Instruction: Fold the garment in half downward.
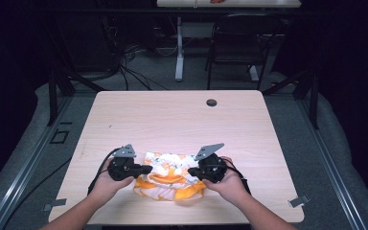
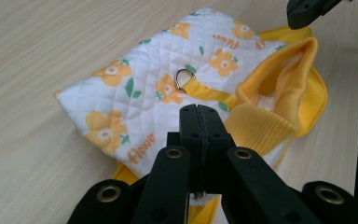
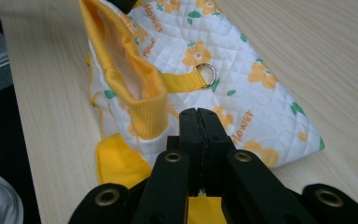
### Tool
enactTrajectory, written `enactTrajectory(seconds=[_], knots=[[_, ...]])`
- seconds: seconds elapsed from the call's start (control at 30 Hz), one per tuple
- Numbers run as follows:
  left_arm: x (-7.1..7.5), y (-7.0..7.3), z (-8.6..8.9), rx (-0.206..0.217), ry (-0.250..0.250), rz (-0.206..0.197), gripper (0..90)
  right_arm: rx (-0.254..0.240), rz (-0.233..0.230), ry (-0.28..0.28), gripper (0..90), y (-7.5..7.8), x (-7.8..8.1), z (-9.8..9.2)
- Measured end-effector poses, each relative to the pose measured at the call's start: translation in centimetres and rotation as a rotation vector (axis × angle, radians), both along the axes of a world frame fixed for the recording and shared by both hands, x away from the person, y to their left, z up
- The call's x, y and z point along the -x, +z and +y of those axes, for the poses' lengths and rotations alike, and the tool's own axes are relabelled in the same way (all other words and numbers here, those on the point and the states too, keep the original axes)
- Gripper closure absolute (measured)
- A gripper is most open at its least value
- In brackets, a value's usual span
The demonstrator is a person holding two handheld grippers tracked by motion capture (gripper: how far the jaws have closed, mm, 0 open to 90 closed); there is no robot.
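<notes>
From above, the floral garment (image 1: 168,181) lies low at centre frame on the table (image 1: 172,120), its side edges hidden under the left gripper (image 1: 145,169) and right gripper (image 1: 190,171). In the left gripper view, the jaws are clamped together on its near edge; the pinch itself is hidden. The right gripper view shows the same, a metal ring (image 3: 206,75) at centre.

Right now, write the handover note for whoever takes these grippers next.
Left gripper: fingers shut at the left edge of the small quilted flower-print garment; whether cloth is pinched cannot be told.
Right gripper: fingers shut at the garment's right edge, same doubt.
The garment lies on the table, near the front edge, between both hands, partly folded, yellow ribbed collar standing open, metal ring on its yellow strap facing up.
Done: both grippers set at opposite sides.
Left: probably finish folding or flattening; check each grip first.
</notes>
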State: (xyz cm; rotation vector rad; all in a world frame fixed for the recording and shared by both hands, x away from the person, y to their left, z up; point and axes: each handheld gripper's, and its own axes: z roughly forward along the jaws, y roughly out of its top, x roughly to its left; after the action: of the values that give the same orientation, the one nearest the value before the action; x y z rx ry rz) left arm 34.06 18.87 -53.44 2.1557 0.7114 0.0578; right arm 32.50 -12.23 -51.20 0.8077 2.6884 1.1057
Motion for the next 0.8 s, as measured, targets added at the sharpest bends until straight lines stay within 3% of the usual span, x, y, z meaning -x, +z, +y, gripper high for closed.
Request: enactTrajectory(seconds=[0.3, 0.5, 0.8], knots=[[1.1, -0.9, 0.1, -0.017, -0.014, 0.002, 90.0, 0.019, 0.040, 0.040, 89.5, -2.4, 1.1, 1.0], [1.8, -1.9, 0.2, -0.034, -0.022, 0.013, 89.9, 0.035, 0.058, 0.060, 89.6, -3.2, 2.0, 0.9], [2.0, -3.7, 0.7, -0.056, 0.000, 0.023, 89.9, 0.043, 0.070, 0.045, 89.8, -5.0, 2.7, 0.9]])
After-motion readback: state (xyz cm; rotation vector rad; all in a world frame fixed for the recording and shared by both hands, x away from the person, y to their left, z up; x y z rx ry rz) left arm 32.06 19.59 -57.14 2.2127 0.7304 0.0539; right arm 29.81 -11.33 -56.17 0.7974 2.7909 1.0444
